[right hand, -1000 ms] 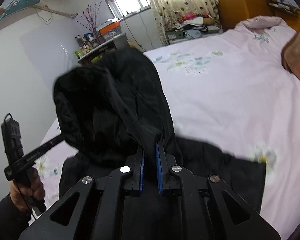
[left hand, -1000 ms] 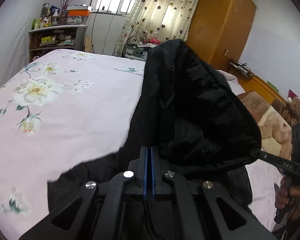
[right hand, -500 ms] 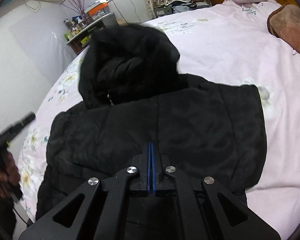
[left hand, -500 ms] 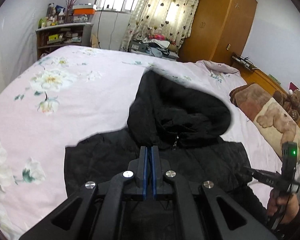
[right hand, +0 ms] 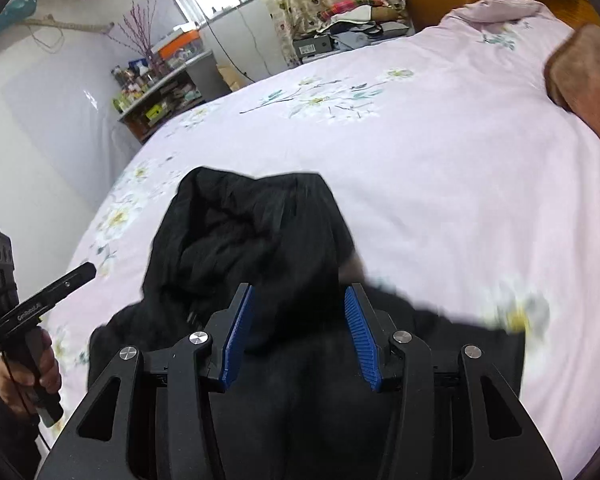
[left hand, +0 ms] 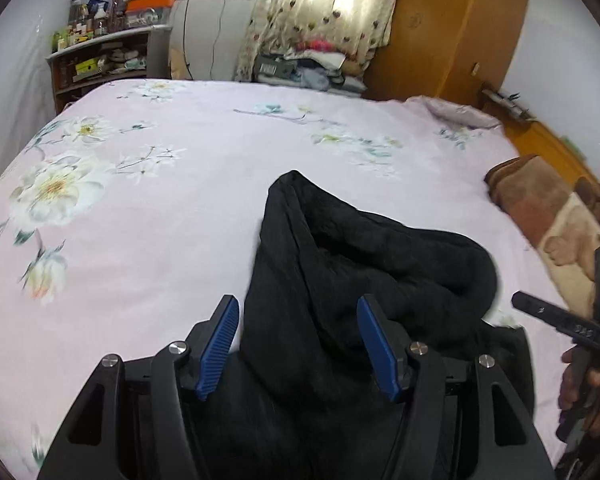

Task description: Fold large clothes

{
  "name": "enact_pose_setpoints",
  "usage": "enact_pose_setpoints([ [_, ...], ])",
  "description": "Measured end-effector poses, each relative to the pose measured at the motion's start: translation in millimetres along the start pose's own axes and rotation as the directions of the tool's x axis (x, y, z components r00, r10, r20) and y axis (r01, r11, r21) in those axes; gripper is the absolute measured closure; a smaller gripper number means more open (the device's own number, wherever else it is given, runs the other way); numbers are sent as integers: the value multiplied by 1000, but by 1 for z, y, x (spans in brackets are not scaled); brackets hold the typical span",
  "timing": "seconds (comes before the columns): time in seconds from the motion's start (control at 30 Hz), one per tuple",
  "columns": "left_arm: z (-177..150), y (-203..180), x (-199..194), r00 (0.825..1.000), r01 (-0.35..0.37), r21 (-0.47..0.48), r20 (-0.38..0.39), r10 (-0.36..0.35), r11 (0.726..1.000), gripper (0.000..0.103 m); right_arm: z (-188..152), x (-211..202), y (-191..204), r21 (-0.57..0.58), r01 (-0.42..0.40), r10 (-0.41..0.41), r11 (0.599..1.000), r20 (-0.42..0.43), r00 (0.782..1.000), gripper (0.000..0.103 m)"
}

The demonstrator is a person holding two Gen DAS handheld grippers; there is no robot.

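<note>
Pink flowered bedding covers the big bed [left hand: 148, 216], with a shelf [left hand: 100, 64] and a curtain [left hand: 320, 12] by the far wall.

Both grippers point down at a black coat [left hand: 360, 280] that lies on the near part of the bed. The left gripper [left hand: 298, 346] has just been opening, and its blue pads stand apart with the coat's dark cloth between them but not pinched. The right gripper [right hand: 298, 334] has just been opening too, and its pads also stand apart over the coat, with nothing squeezed. So the coat is let go and rests on the bed.

The hood [right hand: 244, 232] sits in a lumpy heap on top of the coat's body, with its far tip reaching onto the sheet. It looks puffy, so it may spring up or slide off to one side. If the hood stays bunched, the next fold could come out crooked and thick.

The cloth lies close to the pads, so a gripper that pulls back could snag it and drag the coat out of place. Each gripper is near the other hand [left hand: 588, 380], so they could bump too.
</note>
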State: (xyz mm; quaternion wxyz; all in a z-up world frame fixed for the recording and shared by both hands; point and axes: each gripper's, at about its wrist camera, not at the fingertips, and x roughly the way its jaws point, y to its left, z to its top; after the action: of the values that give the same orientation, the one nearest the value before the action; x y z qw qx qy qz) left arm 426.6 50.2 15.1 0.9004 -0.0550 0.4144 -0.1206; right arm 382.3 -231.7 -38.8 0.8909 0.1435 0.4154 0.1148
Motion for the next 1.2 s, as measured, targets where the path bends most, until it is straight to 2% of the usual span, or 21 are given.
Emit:
enact_pose_setpoints([
  [0.1, 21, -1, 39, 999, -24, 18, -37, 25, 1000, 38, 33, 34, -1, -31, 11, -12, 999, -24, 1000, 55],
  [0.17, 31, 2, 67, 997, -17, 0, -72, 17, 1000, 38, 46, 52, -5, -45, 18, -20, 999, -38, 999, 55],
  [0.3, 40, 3, 110, 992, -28, -28, -125, 25, 999, 40, 64, 95, -20, -38, 39, -44, 999, -133, 990, 55],
  [0.33, 41, 1, 114, 993, -23, -26, -120, 20, 999, 49, 65, 103, -21, -45, 37, -44, 998, -156, 987, 59],
  [0.37, 41, -1, 115, 994, -14, -22, -106, 12, 1000, 62, 64, 105, -19, -57, 39, -47, 998, -147, 988, 72],
  [0.4, 39, -4, 114, 995, -6, -13, -97, 4, 1000, 91, 62, 103, -17, -69, 33, -43, 997, -135, 990, 94],
  [0.43, 38, -5, 112, 996, -8, -7, -91, 7, 1000, 97, 60, 97, -13, -89, 30, -40, 996, -111, 993, 94],
  [0.5, 31, -8, 95, 999, -23, 19, -39, 24, 1000, 99, 56, 82, -4, -117, 14, -22, 993, -66, 998, 95],
  [0.6, 21, -5, 49, 998, 6, 3, 57, -6, 1000, 100, 52, 50, 9, -149, -17, 19, 989, 8, 1000, 95],
  [0.7, -1, 0, -12, 987, 44, -11, 154, -42, 999, 100, 41, 8, 20, -179, -57, 71, 982, 71, 995, 95],
  [0.83, -42, 8, -79, 972, 95, -57, 220, -81, 994, 100, 7, -43, 20, -174, -115, 137, 978, 116, 984, 95],
  [0.97, -90, 14, -112, 976, 98, -86, 204, -78, 991, 99, -37, -65, 10, -143, -130, 146, 981, 109, 983, 95],
  [1.07, -119, 16, -116, 984, 107, -110, 156, -90, 988, 99, -73, -66, 1, -94, -135, 141, 986, 58, 988, 94],
  [1.2, -151, 21, -118, 993, 86, -132, 92, -74, 987, 98, -106, -61, -10, -51, -124, 125, 991, 2, 992, 94],
])
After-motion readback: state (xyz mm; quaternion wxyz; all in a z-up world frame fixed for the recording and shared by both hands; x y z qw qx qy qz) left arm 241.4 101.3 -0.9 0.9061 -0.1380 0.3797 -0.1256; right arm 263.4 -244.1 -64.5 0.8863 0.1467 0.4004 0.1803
